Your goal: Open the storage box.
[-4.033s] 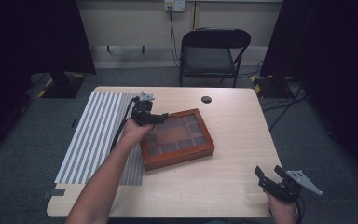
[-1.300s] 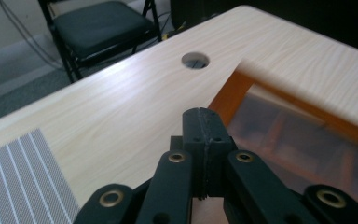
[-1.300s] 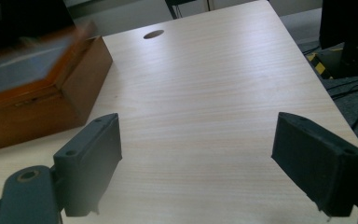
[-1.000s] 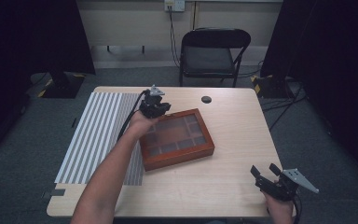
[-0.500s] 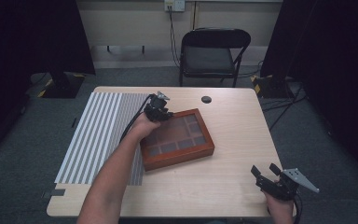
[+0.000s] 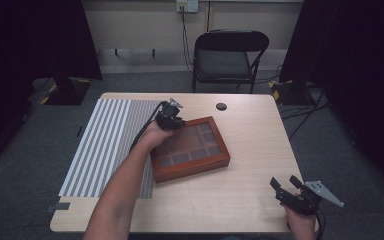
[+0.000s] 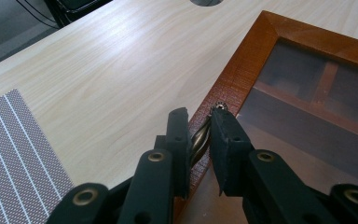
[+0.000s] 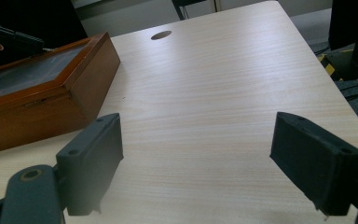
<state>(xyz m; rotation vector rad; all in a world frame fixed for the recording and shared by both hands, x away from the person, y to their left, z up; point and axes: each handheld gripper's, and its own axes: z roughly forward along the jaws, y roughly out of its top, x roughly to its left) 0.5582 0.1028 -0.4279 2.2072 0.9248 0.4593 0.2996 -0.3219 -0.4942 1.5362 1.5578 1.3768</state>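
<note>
A twisted metal piece [image 7: 200, 138] is clamped by the left gripper [image 7: 199, 140] at the shut wooden box's [image 6: 190, 148] 10 o'clock corner; the right gripper [image 6: 288, 189], jaws spread and empty, is held idle.

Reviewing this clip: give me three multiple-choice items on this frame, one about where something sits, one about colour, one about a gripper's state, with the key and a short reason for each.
1. Where is the striped mat on the table?
A. along the person's left side
B. along the person's right side
C. under the wooden box

2. What colour is the frame of the glass-lidded wooden box?
A. pale grey
B. reddish brown
C. green

3. How does the right gripper stand?
A. shut on a twisted metal piece
B. shut on the box's corner
C. open with nothing between its jaws

Key: 1 A, the high view shows the mat on the left half, beside the box. 2 B, the left gripper view shows a red-brown frame. 3 C, the right gripper view shows its jaws wide apart over bare tabletop; it is the left gripper that closes on a twisted metal piece at the box's edge.
</note>
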